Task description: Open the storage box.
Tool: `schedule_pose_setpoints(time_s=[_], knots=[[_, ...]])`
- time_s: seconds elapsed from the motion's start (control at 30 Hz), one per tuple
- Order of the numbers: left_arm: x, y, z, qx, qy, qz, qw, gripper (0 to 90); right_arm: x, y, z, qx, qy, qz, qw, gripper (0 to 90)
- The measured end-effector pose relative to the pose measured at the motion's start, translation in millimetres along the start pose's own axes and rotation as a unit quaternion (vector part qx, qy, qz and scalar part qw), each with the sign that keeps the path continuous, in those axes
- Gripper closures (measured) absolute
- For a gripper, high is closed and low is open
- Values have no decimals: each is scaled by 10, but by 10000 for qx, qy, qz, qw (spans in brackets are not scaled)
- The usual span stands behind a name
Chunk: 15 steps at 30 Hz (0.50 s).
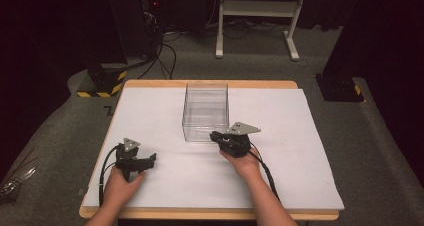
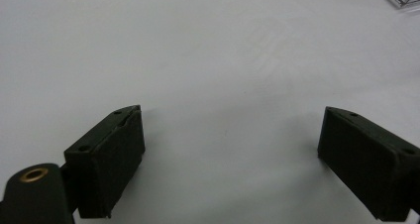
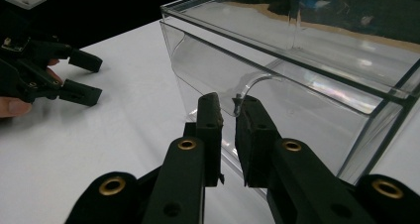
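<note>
Clear plastic box (image 1: 205, 111) at centre of high view, on white table (image 1: 165, 176). Curved handle tab (image 3: 247, 87) on box's front wall pinched betw. nearly closed jaws of right gripper (image 3: 228, 112), mid-frame in right gripper view. Left gripper (image 1: 150, 158) lower left in high view, well apart from box, jaws wide open w/ nothing betw. them, over bare table.
</note>
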<state>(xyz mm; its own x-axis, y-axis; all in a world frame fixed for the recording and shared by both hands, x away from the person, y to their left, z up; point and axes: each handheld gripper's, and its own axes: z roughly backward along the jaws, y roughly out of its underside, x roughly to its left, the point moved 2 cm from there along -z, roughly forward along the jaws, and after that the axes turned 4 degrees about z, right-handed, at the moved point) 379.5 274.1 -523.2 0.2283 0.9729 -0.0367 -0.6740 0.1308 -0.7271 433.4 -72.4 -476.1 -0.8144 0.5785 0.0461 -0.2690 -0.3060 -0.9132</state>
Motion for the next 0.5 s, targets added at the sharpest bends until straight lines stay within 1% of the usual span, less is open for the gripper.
schedule_pose_setpoints(time_s=[0.17,0.5], knots=[[-1,0,0,1,2,9,10000,112,40,31,38,-37,-6,2,10000,817],[-2,1,2,3,-1,1,10000,112,121,66,111,-25,-52,58,10000,823]])
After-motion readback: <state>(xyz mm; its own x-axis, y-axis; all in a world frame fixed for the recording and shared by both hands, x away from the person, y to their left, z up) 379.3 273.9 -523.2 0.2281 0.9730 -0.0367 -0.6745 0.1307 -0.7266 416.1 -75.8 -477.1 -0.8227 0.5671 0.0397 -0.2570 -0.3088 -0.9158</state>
